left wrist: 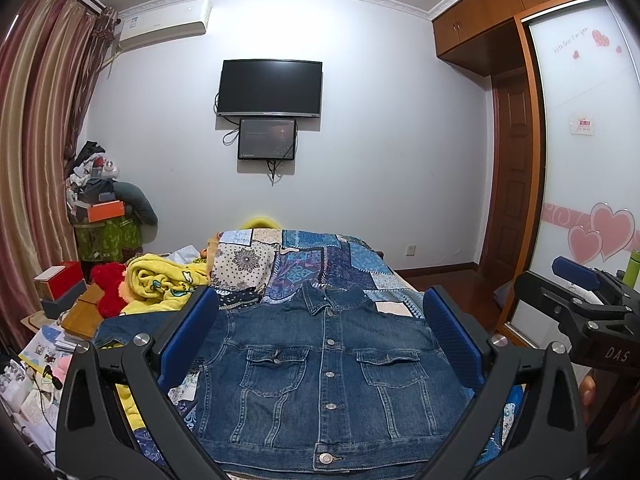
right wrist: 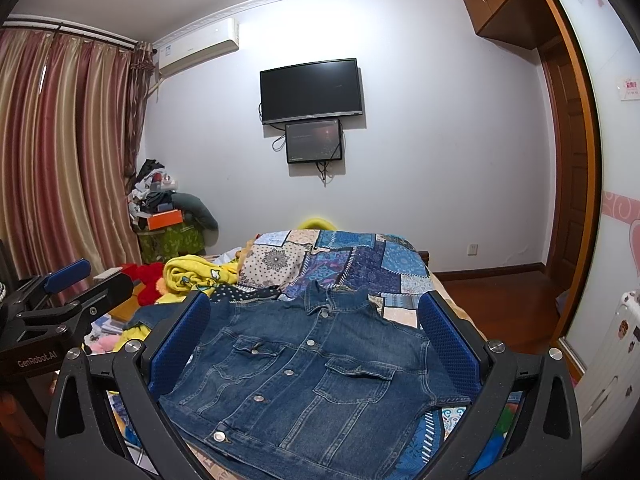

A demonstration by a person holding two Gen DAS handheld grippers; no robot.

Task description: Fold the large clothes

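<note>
Here the buttoned blue denim jacket (left wrist: 328, 376) lies flat, front side up, on the blue patchwork bed cover (left wrist: 320, 264). The left gripper (left wrist: 320, 340) and the right gripper (right wrist: 316, 344) both hover wide open above it, holding nothing. Its left sleeve seems hidden near the yellow blanket (left wrist: 160, 280); a careless grab could catch only one layer and wrinkle the fold.

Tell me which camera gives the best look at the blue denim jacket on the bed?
The left wrist view: the blue denim jacket lies square to the camera, collar, both chest pockets and the button row all visible. The right wrist view shows the same jacket at a slant, its lower right corner cut off by the gripper frame.
</note>
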